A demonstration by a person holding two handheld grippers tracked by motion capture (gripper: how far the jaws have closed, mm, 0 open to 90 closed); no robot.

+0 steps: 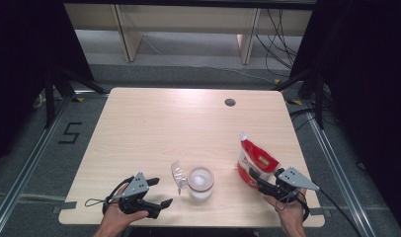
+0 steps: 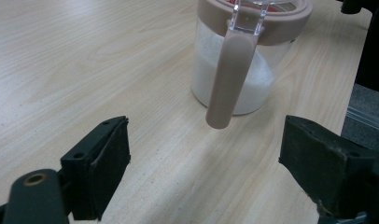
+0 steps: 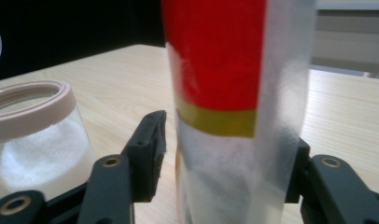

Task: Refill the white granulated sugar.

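A clear jar [image 1: 201, 182] of white powder stands near the table's front edge, with its pinkish lid [image 1: 178, 175] flipped open to the left. In the left gripper view the jar [image 2: 234, 70] stands just ahead, its lid strap [image 2: 229, 79] hanging down its side. My left gripper [image 1: 160, 192] rests left of the jar, open and empty [image 2: 206, 158]. A red and white pouch [image 1: 255, 160] stands upright right of the jar. My right gripper [image 1: 258, 181] sits at its base. The pouch [image 3: 225, 93] stands between the open jaws [image 3: 229, 149], and the left pad is clear of it.
The light wooden table [image 1: 154, 128] has a round cable hole [image 1: 230, 102] at the back right. The jar [image 3: 38, 135] is close on the left in the right gripper view. Dark curtains and metal floor rails flank the table.
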